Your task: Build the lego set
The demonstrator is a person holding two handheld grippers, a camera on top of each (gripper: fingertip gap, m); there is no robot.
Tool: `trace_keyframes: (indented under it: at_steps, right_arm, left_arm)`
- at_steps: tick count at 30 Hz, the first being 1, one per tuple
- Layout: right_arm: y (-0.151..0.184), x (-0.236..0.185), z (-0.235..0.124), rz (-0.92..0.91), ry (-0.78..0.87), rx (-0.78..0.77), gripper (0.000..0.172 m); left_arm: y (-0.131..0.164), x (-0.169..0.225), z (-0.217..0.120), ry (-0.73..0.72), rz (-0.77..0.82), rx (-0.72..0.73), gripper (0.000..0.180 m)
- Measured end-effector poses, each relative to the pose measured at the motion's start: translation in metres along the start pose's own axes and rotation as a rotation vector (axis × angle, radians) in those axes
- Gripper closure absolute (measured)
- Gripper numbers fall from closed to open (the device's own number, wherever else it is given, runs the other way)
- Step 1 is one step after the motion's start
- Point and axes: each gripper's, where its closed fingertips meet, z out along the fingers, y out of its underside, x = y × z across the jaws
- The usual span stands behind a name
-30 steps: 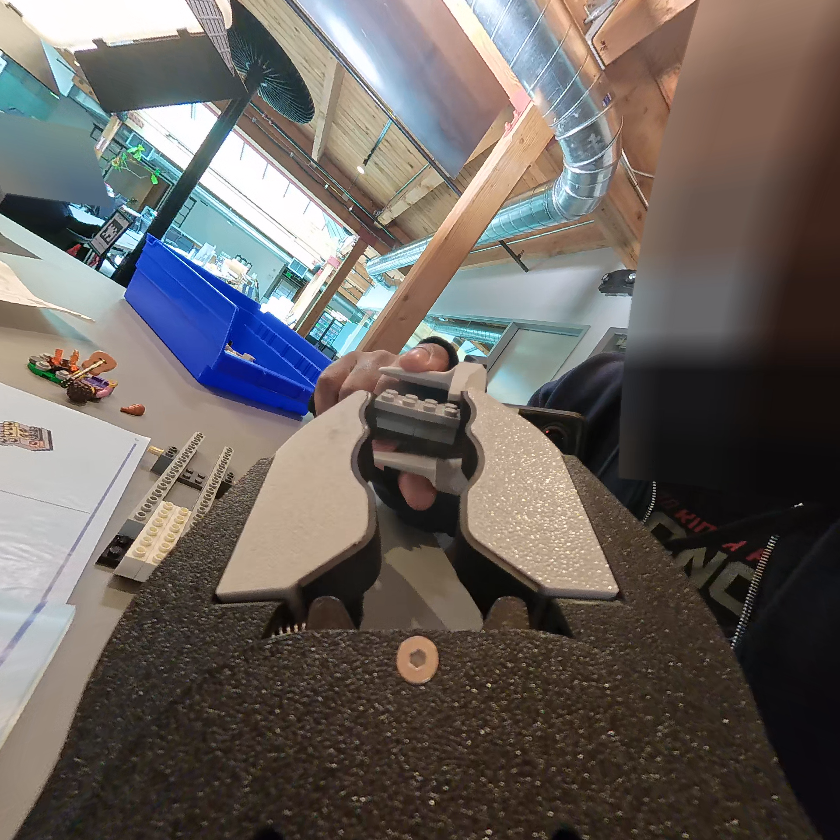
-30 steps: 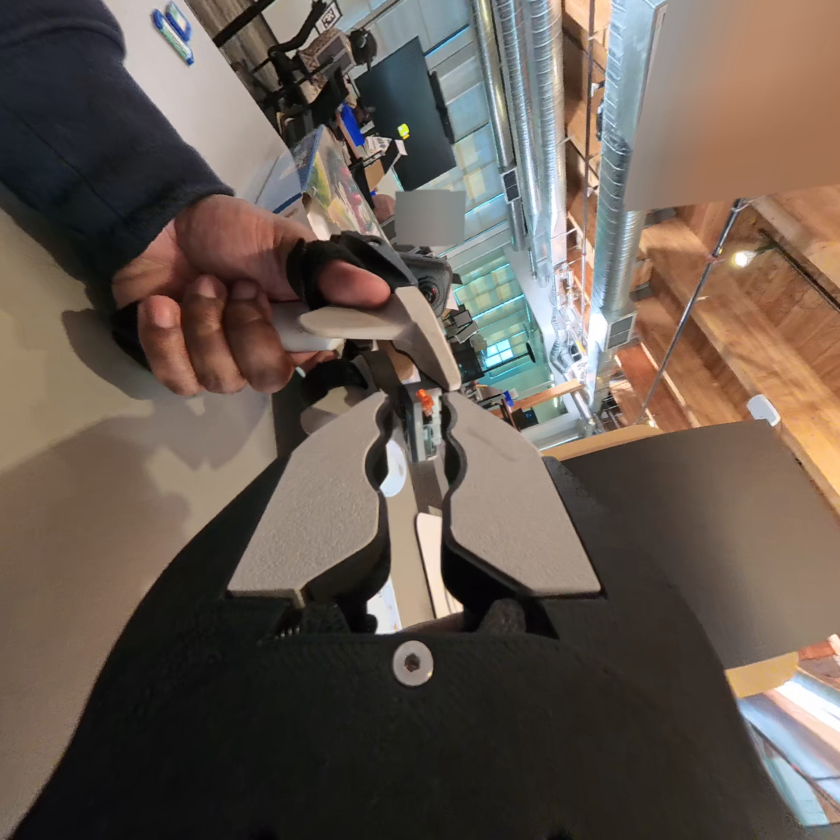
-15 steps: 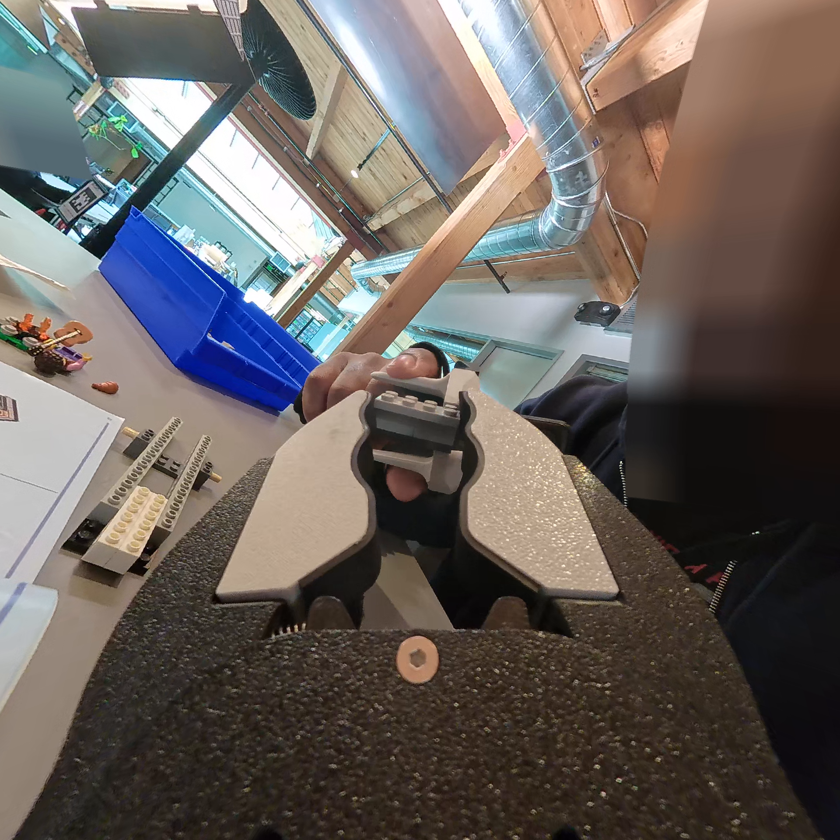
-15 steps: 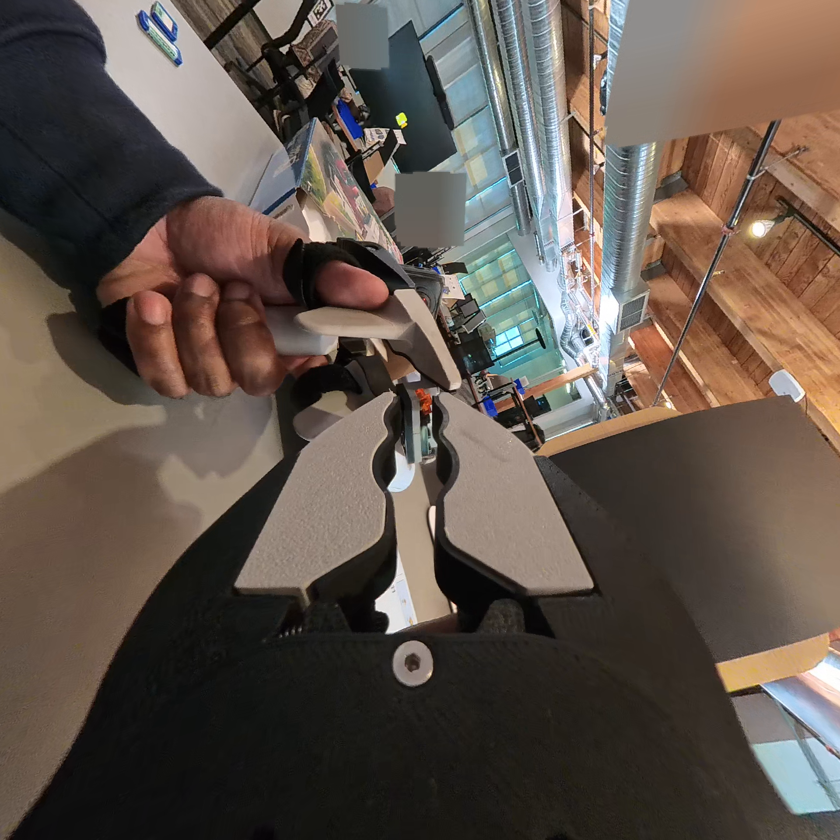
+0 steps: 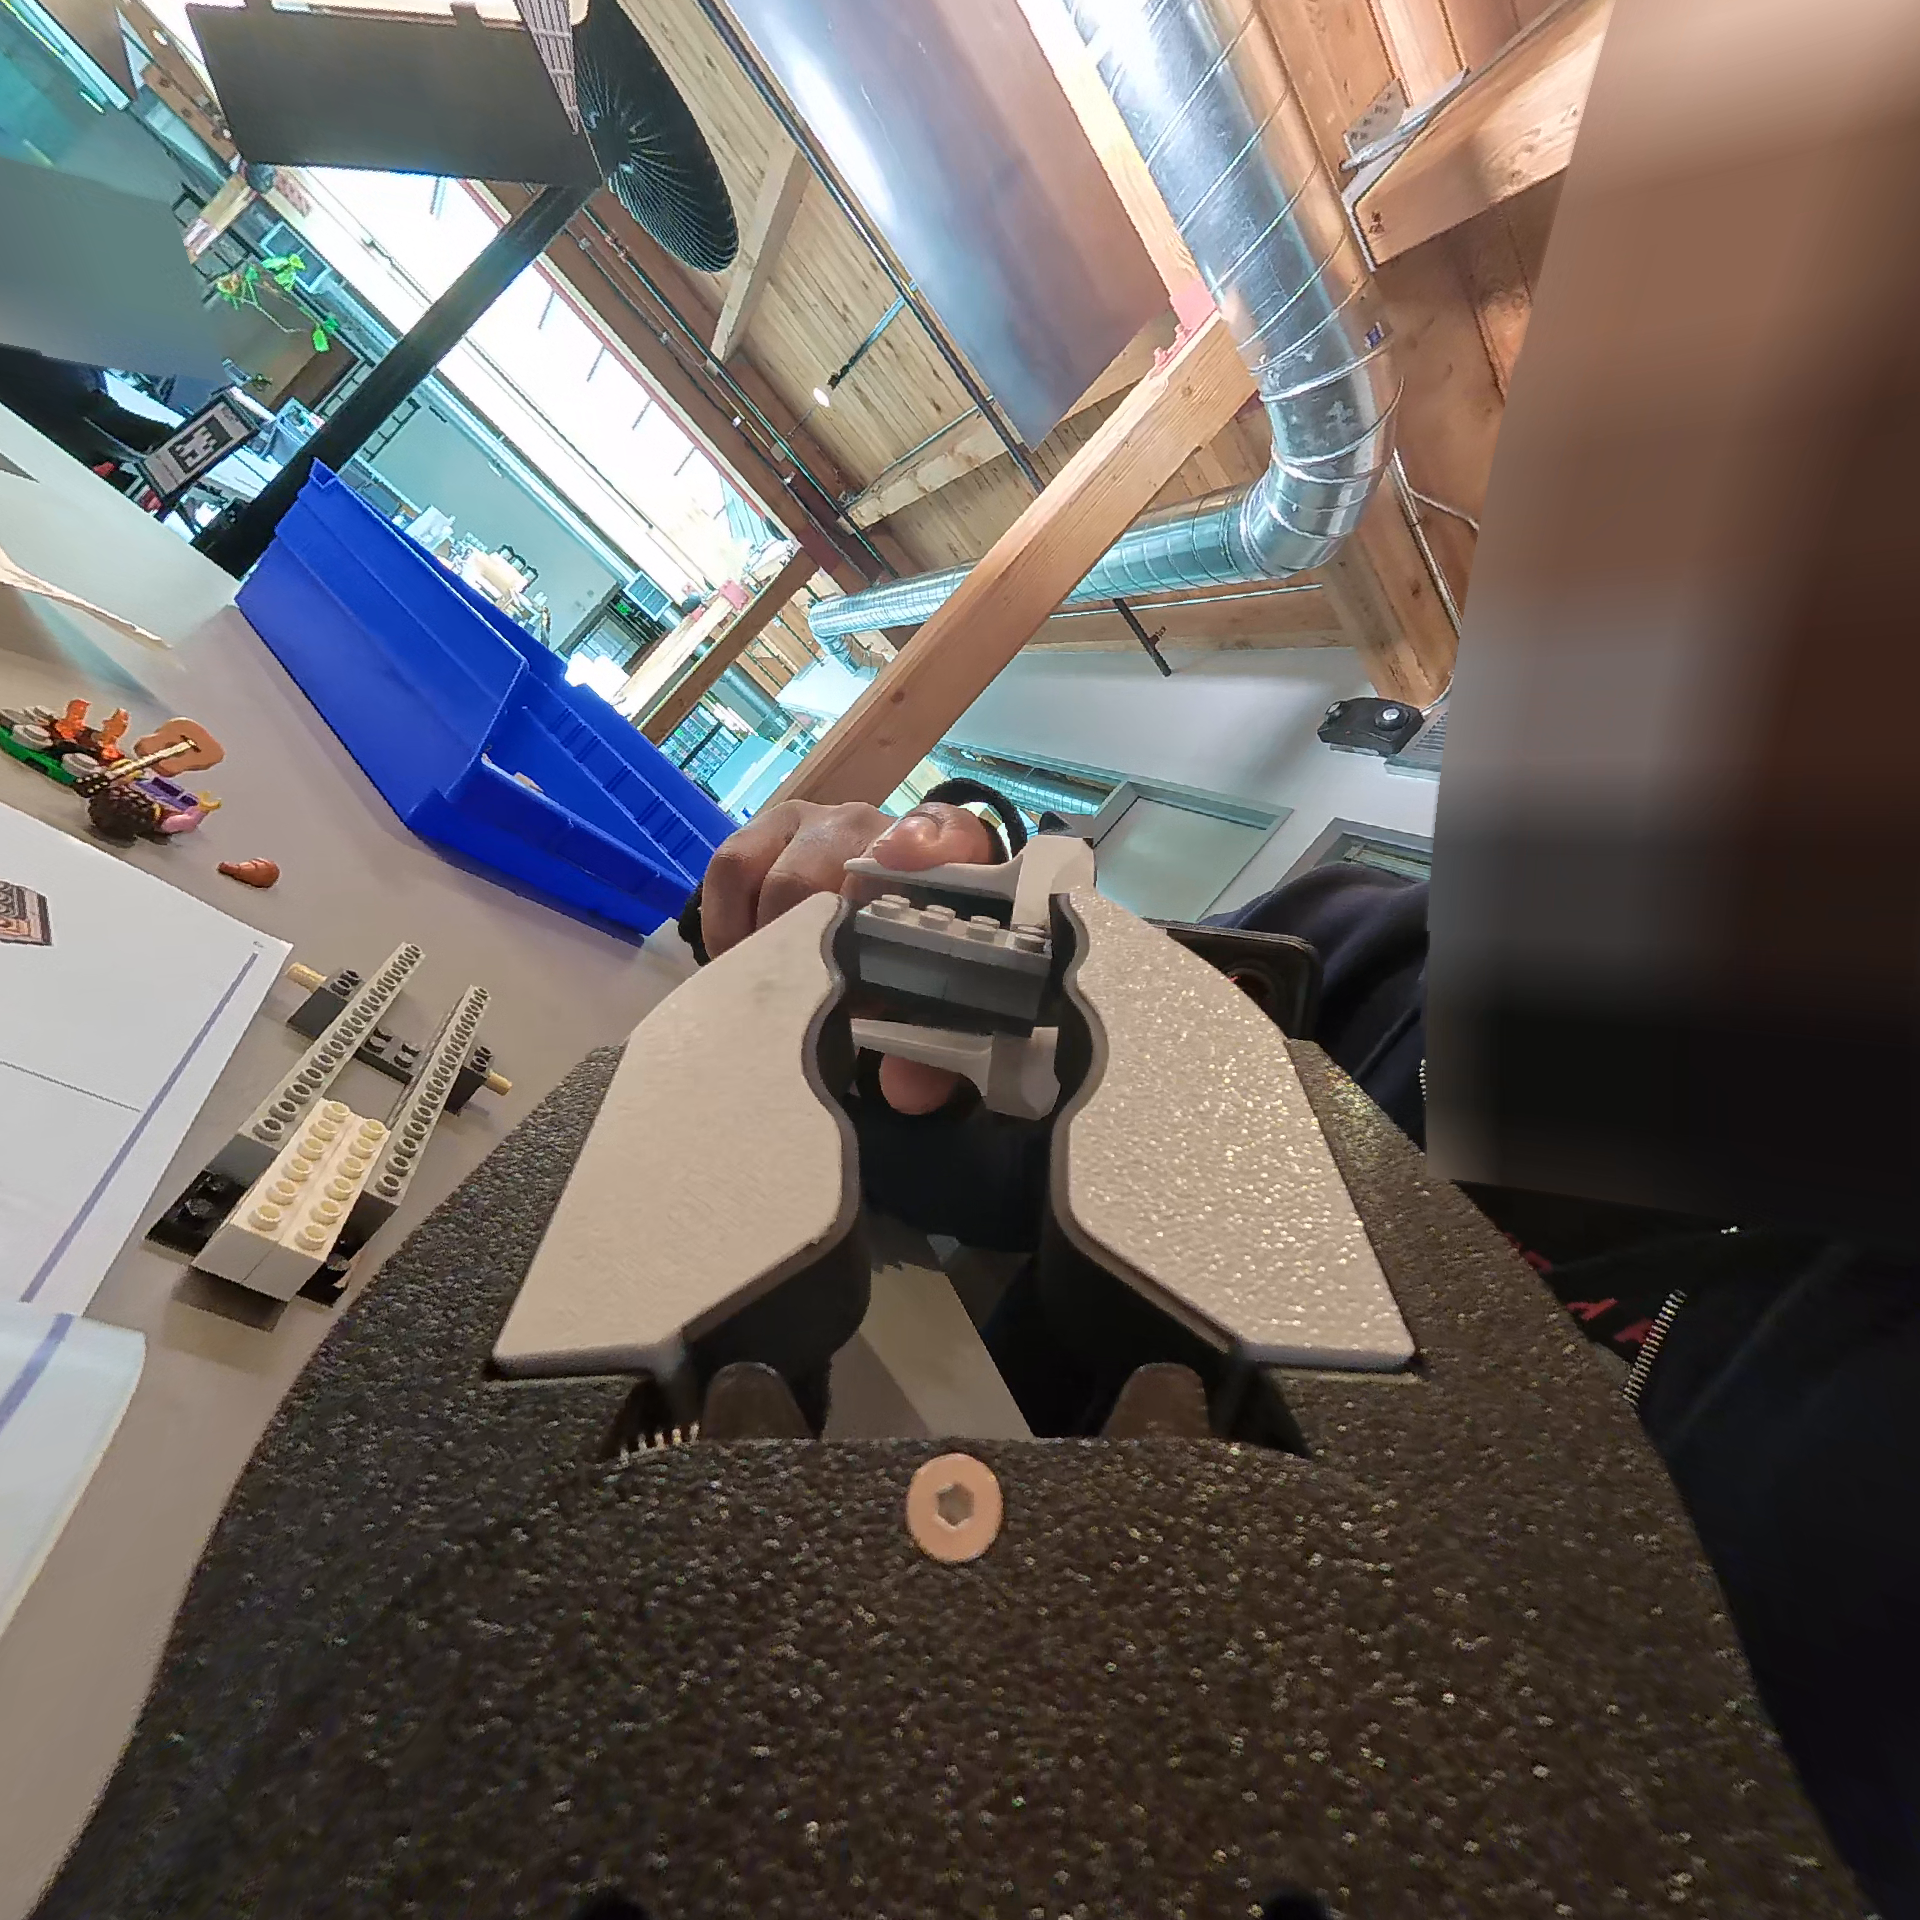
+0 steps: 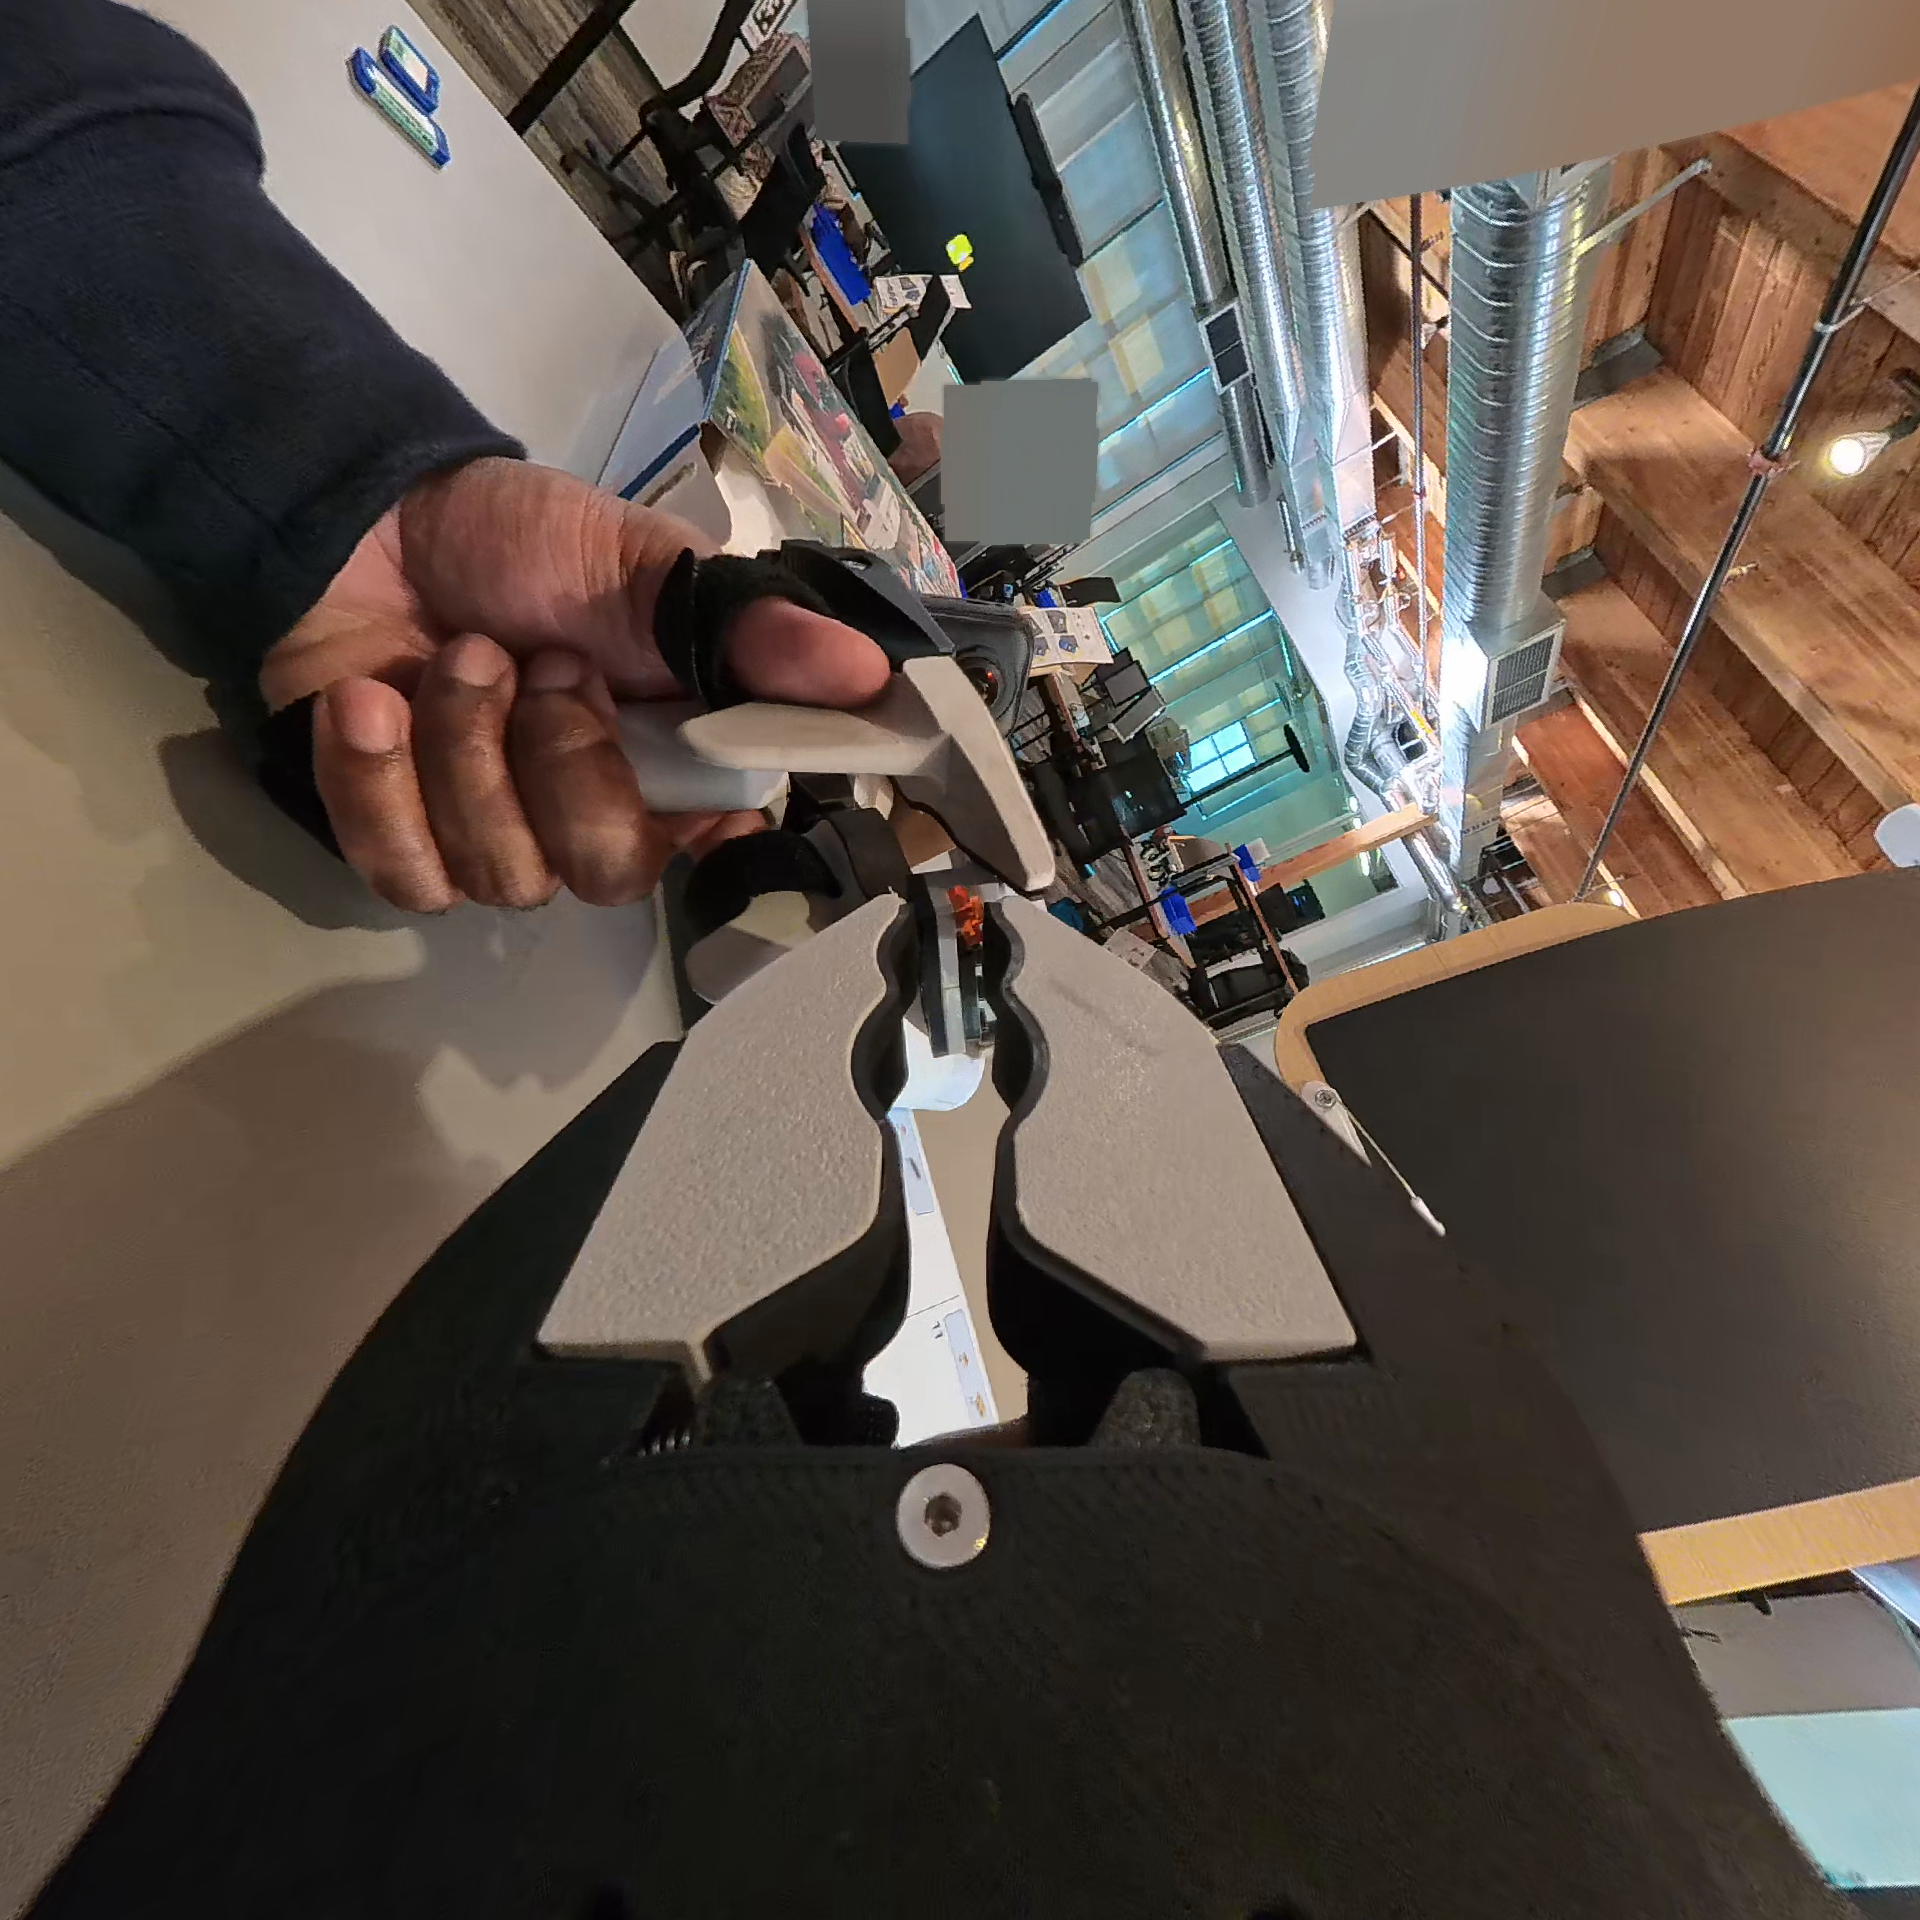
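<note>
A grey brick assembly (image 5: 951, 961) is clamped across its ends by the left gripper (image 5: 951, 966), raised above the counter (image 5: 343, 894). Its thin edge is pinched by the right gripper (image 6: 951, 982), jaws narrow.

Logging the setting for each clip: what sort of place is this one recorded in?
Probably an open workshop or lab in a converted industrial building: exposed timber beams and metal ducts overhead, and a grey worktable with toy-brick assemblies and a blue parts bin.
</note>
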Motion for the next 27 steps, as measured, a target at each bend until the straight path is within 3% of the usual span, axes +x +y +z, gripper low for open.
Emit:
trace_keyframes:
  at_steps: [6,14,22,27]
  right_arm:
    - [0.000,0.005,-0.001,0.213,-0.043,0.037,0.160]
    - [0.007,0.018,-0.008,0.596,-0.146,0.033,0.160]
    - [0.000,0.020,-0.017,0.636,-0.152,0.066,0.160]
    - [-0.008,0.017,-0.017,0.674,-0.160,0.089,0.160]
  left_arm:
    - [-0.004,-0.003,-0.002,-0.060,0.082,0.008,0.143]
    - [-0.019,-0.003,-0.015,-0.273,0.487,-0.012,0.135]
    - [0.008,-0.006,-0.004,-0.314,0.752,-0.198,0.132]
    - [0.011,-0.004,0.005,-0.347,0.934,-0.180,0.132]
